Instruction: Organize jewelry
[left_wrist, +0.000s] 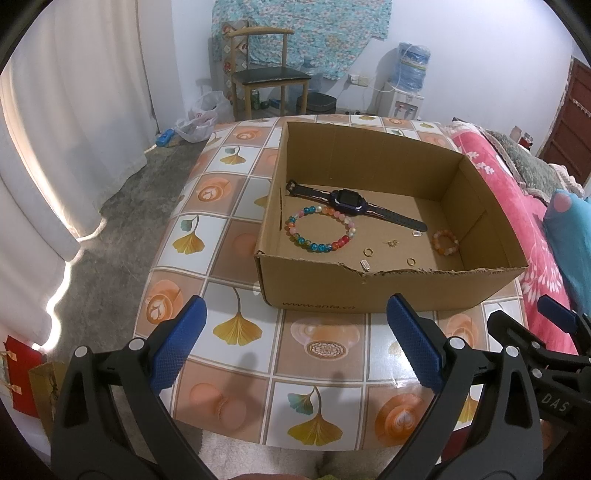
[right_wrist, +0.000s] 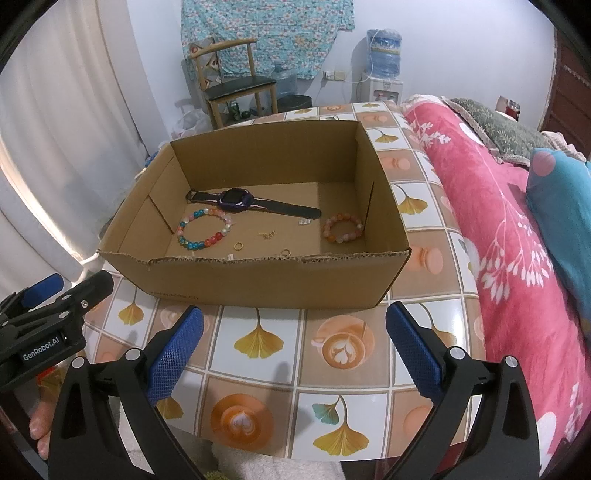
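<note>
An open cardboard box (left_wrist: 354, 291) (right_wrist: 266, 280) stands on the patterned table. Inside lie a dark watch (left_wrist: 349, 201) (right_wrist: 236, 199), a multicoloured bead bracelet (left_wrist: 320, 229) (right_wrist: 205, 229), an orange bead bracelet (left_wrist: 445, 242) (right_wrist: 342, 228), gold rings (left_wrist: 368, 252) (right_wrist: 238, 246), a small gold chain piece (left_wrist: 391, 243) (right_wrist: 267, 234) and small silver clips (left_wrist: 416, 233) (right_wrist: 304, 221). My left gripper (left_wrist: 295, 339) hovers open over the table in front of the box, holding nothing. My right gripper (right_wrist: 295, 339) is open too, near the box's front wall, with nothing between its fingers.
The tiled tablecloth (left_wrist: 240, 258) (right_wrist: 424, 206) drops off at the left and near edges. A bed with a pink blanket (left_wrist: 517, 206) (right_wrist: 498, 221) borders the right side. A wooden chair (left_wrist: 266, 74) and a water dispenser (left_wrist: 406, 85) stand by the far wall. Curtains (left_wrist: 74, 129) hang at left.
</note>
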